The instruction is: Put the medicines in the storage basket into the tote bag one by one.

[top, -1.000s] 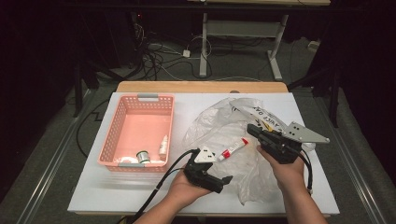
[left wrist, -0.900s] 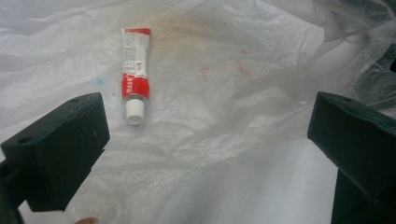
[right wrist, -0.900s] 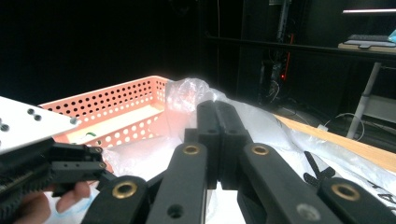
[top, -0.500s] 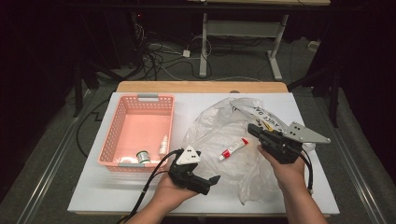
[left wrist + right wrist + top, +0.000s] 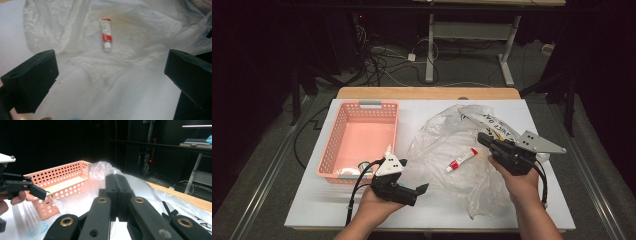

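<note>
Dark room all around, cables on the floor behind, and a white-topped bench (image 5: 337, 210) under the lights. On it sits a pink perforated plastic basket (image 5: 343, 131) at the left, and a crumpled clear plastic bag (image 5: 437, 145) spread across the middle and right.

The left hand-held gripper (image 5: 422, 189) has just swung away from the basket's front corner, where it was a second ago, and now points across towards the bag. Its jaws stand wide apart with nothing between them. Looks like a drop-off is done and the next pick is being lined up.

And there's the target: a small white-and-red tube with a white cap (image 5: 106, 34), lying flat on the bag, dead centre between the open jaws in the left gripper view, though well short of them yet.

The right hand-held gripper (image 5: 482, 138) hasn't budged, jaws clenched tight at the bag's far side; whether a fold of film is pinched between them I can't quite tell. A couple of small items seem to lie in the basket's near end.
</note>
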